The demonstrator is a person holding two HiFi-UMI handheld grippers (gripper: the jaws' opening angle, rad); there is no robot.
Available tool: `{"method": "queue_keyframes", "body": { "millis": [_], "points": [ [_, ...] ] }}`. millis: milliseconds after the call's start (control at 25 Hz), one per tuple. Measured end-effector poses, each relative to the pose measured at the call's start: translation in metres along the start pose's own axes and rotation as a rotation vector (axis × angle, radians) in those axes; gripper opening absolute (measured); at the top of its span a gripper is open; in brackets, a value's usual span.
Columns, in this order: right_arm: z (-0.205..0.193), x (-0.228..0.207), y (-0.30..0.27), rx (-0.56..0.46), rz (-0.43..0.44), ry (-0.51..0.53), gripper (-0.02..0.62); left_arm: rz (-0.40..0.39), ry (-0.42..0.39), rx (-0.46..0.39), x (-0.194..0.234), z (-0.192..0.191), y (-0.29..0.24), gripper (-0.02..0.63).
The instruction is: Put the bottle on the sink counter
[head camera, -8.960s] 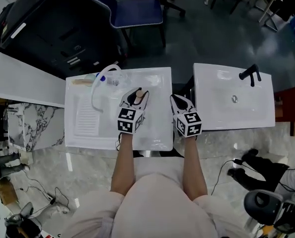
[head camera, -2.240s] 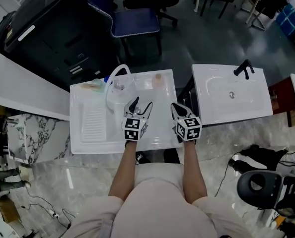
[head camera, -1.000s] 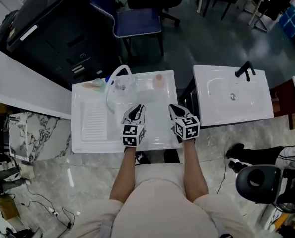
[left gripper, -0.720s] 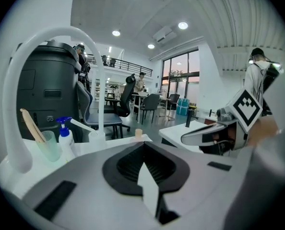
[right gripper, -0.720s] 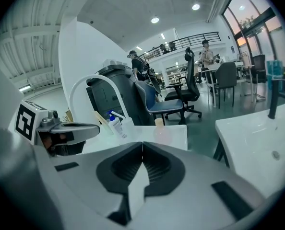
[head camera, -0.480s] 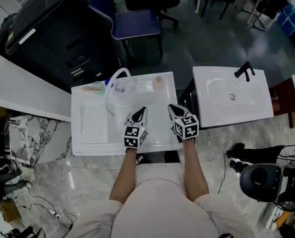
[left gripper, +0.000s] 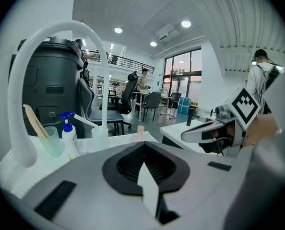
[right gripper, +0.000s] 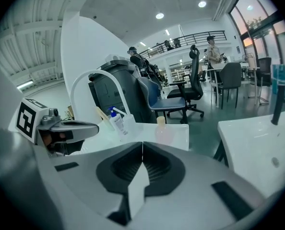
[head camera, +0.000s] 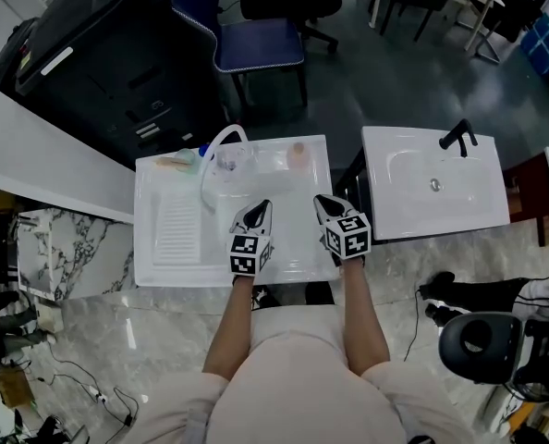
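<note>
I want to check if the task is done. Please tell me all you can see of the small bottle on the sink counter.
The bottle is small, with a pale pinkish, see-through body and a tan cap. It stands upright on the back rim of the sink counter, right of the arched faucet. Only the counter touches it.

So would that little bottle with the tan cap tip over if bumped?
Probably. The bottle stands upright, taller than wide, so a nudge up high could tip it. It looks like thin pale plastic, likely light, so it might also slide on the glossy counter.
</note>
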State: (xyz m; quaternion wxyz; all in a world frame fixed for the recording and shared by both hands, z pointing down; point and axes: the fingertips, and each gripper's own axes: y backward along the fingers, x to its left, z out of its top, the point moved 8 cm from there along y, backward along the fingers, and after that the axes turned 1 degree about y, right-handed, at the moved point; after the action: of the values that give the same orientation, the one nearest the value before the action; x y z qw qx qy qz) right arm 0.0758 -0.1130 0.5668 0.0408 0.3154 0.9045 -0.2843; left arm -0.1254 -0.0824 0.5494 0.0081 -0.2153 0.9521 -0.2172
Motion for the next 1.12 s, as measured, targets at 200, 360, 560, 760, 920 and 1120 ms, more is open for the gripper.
{"method": "queue_keyframes", "body": {
  "millis": [200, 360, 560, 760, 920, 1120],
  "points": [
    [-0.0042, 0.0058, -0.0004, 0.003, 0.003, -0.01, 0.006, 0.005, 0.003, -0.006, 0.0016, 0.0019, 0.0055, 0.006],
    [-0.0049, 0.0073, 0.0005, 0.006, -0.003, -0.005, 0.006, -0.001, 0.011, 0.002, 0.0017, -0.0009, 0.0092, 0.006],
    [-0.0051, 0.004, 0.0034, -0.002, -0.017, 0.0, 0.006, 0.001, 0.024, 0.005, 0.001, -0.0056, 0.0086, 0.006],
    [-0.0069, 0.0036, 0.0027, 0.001, -0.016, 0.01, 0.006, 0.0, 0.019, 0.006, 0.0002, -0.0043, 0.0065, 0.006],
    [-0.004, 0.0053, 0.0015, -0.004, -0.023, 0.02, 0.005, -0.005, 0.014, 0.014, 0.0027, -0.0046, 0.0059, 0.006],
    [-0.0046, 0.005, 0.001, -0.005, -0.025, 0.013, 0.005, -0.01, 0.009, 0.012, 0.0048, -0.0045, 0.0058, 0.006]
  ]
}}
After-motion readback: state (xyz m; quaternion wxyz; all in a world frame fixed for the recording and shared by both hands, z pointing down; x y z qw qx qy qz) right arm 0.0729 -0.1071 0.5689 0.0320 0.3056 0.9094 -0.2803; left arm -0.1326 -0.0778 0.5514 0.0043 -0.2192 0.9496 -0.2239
